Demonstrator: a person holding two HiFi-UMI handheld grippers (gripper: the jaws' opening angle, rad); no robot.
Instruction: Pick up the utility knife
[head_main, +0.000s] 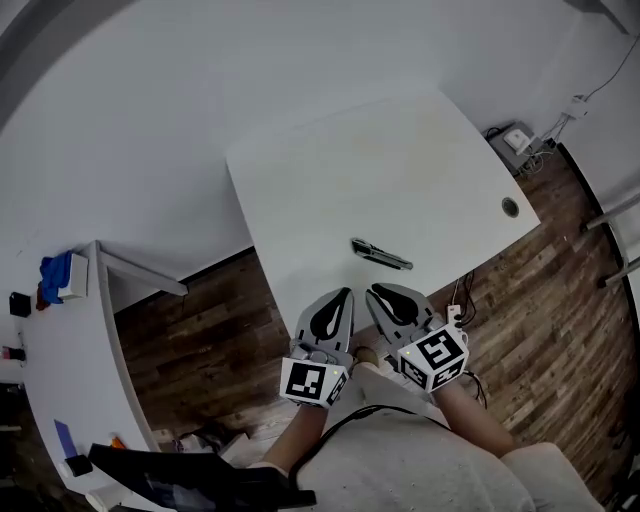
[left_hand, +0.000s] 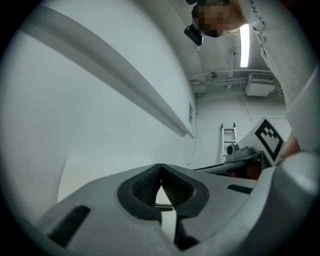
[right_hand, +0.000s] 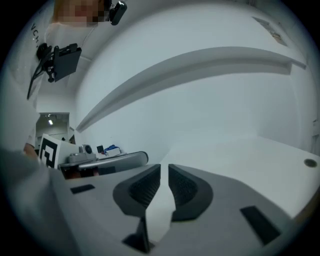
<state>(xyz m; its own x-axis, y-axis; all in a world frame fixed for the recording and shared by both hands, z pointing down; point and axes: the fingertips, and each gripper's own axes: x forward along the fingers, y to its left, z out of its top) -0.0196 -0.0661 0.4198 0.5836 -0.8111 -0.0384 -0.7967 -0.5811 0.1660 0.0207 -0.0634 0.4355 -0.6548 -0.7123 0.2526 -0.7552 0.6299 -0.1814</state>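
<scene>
1. Utility knife (head_main: 382, 254): lies flat and slantwise on the white table (head_main: 330, 170), just ahead of both sets of fingertips and touching neither. In my head view it sits slightly nearer the right gripper (head_main: 378, 292) than the left gripper (head_main: 343, 296).
2. Left gripper: the ribbed pads (left_hand: 145, 187) meet at their tips, clenched on nothing. It points level across the tabletop.
3. Right gripper: the pads (right_hand: 187, 187) are closed to a thin slit with nothing between them. Its nose tips slightly down toward the table.
4. Edges: the knife rests close to the table's near edge, where I hold both grippers side by side, tips near each other. The tabletop stretches broadly beyond the knife to the white wall (head_main: 150, 150). A round grommet (head_main: 510, 207) sits near the right-hand corner, well apart from the knife.
5. Surroundings: wooden floor (head_main: 200, 330) borders the table on the left and right. A white box with cables (head_main: 518, 140) lies on the floor beside the far-right corner.
6. Containers: a white side counter (head_main: 60, 370) at far left bears a blue object (head_main: 55, 278) and small dark items I cannot identify.
</scene>
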